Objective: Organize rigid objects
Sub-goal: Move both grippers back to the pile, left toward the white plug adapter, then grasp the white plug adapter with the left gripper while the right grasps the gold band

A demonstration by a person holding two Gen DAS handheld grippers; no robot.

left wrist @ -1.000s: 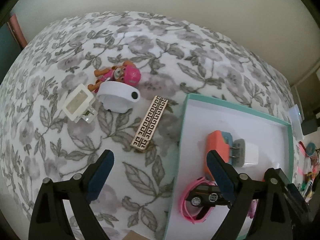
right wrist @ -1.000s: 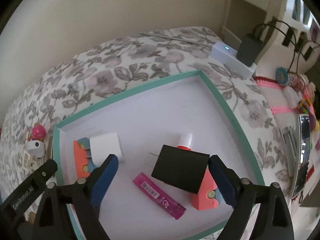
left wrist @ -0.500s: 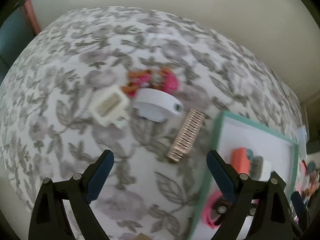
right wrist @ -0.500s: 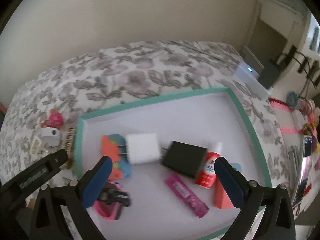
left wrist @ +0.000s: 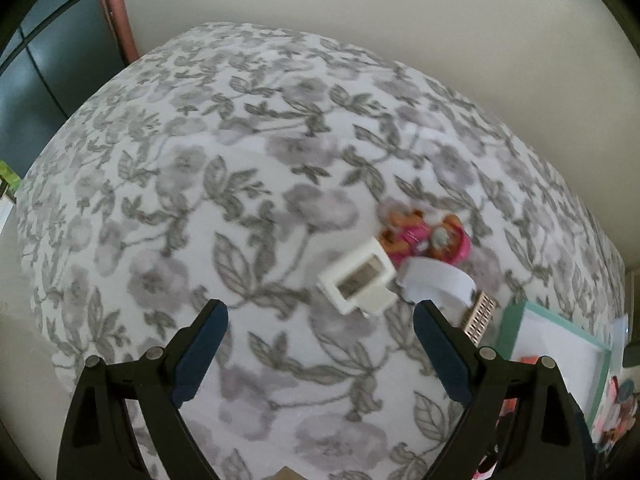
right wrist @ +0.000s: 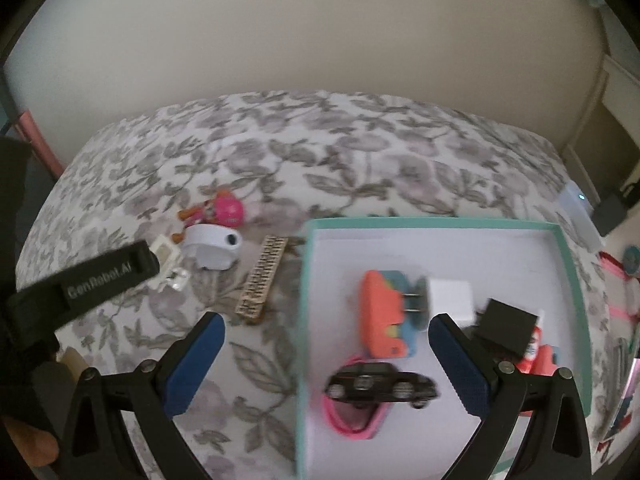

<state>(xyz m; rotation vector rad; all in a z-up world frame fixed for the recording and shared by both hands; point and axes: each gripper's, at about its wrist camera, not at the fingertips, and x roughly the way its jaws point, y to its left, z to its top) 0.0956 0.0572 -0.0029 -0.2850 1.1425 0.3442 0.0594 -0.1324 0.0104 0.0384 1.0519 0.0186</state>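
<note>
Both grippers are hanging spread wide, pinching nothing. The left gripper (left wrist: 320, 320) is hovering by the white block (left wrist: 362, 282); the right gripper (right wrist: 326, 334) is straddling the tray (right wrist: 436, 223) edge

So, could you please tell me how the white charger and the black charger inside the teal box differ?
The white charger is a pale cube, while the black charger is dark and looks flatter and wider. The white charger's prongs point at the orange block and reach it; the black charger's prongs cannot be made out. The white charger lies nearer the box's middle, the black charger nearer its right wall beside a small bottle. Both rest inside the teal box, untouched by either claw.
</note>
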